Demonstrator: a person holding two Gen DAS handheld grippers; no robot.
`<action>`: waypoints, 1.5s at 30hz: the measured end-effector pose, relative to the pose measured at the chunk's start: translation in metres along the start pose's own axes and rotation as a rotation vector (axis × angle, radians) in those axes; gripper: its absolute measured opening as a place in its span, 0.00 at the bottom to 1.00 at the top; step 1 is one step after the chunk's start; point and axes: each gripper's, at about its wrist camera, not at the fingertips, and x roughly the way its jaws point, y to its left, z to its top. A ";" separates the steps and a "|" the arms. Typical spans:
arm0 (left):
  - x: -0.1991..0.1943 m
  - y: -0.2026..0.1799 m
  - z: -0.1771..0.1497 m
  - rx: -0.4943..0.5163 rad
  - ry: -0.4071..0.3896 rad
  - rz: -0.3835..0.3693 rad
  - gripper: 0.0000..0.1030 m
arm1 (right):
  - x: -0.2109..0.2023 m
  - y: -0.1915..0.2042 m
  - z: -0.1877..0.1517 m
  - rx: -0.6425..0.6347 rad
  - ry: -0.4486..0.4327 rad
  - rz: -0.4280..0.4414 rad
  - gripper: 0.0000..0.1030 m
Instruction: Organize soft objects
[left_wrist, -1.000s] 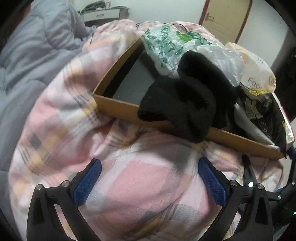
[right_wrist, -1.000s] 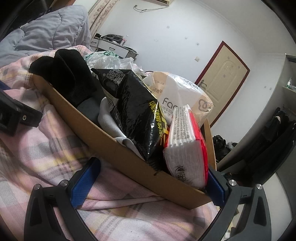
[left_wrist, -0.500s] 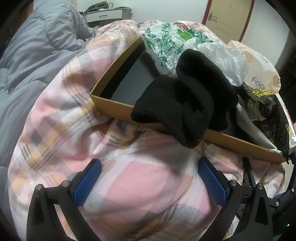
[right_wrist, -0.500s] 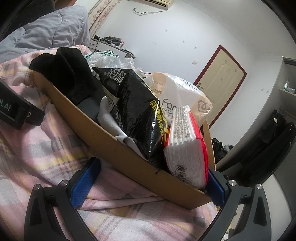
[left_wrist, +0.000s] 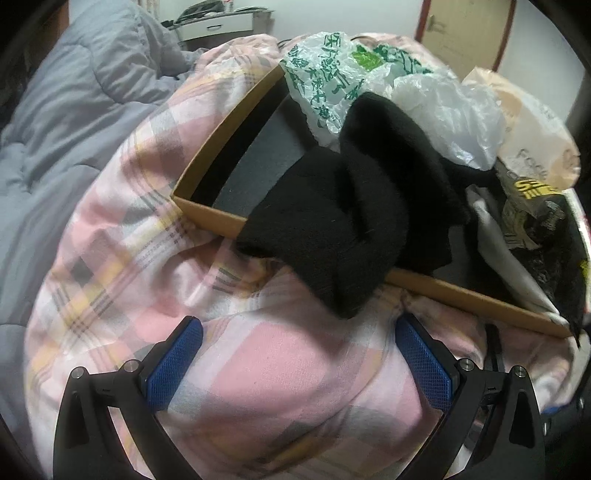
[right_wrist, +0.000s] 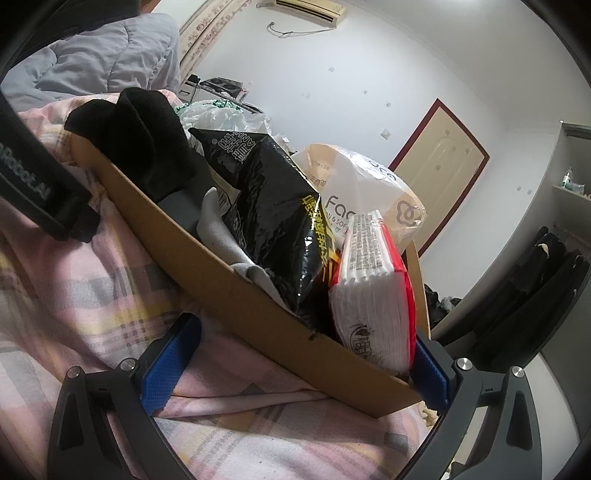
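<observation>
The bed carries a pink plaid blanket (left_wrist: 280, 369); on it lies a cardboard box (left_wrist: 207, 212) beside a grey duvet (left_wrist: 74, 122).

Left wrist view: close, above box (left_wrist: 218, 218). Right wrist view: low, along box's end. Shared: box, black sock (right_wrist: 144, 144).

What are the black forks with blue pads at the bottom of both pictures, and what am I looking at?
They are hand-held grippers, one in each hand of a person; no robot arm is here. Each picture comes from a camera on one gripper, looking forward between its two fingers.

The left gripper and the right gripper are both open and hold nothing.

Both look at a shallow cardboard box lying on a pink plaid blanket on a bed. A black sock hangs over the box's near wall. Inside are a green-printed plastic bag, a black snack bag, a red-and-white tissue pack and a beige tissue package.
</observation>
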 end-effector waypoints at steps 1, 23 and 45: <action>-0.001 -0.005 0.000 0.001 0.006 0.034 1.00 | 0.001 0.001 0.002 -0.002 -0.001 -0.002 0.99; 0.007 0.039 -0.001 -0.127 0.006 -0.178 1.00 | 0.011 -0.008 0.027 0.017 0.055 0.042 0.99; 0.014 0.045 0.005 -0.119 0.015 -0.198 1.00 | 0.014 -0.013 0.028 0.014 0.068 0.054 0.99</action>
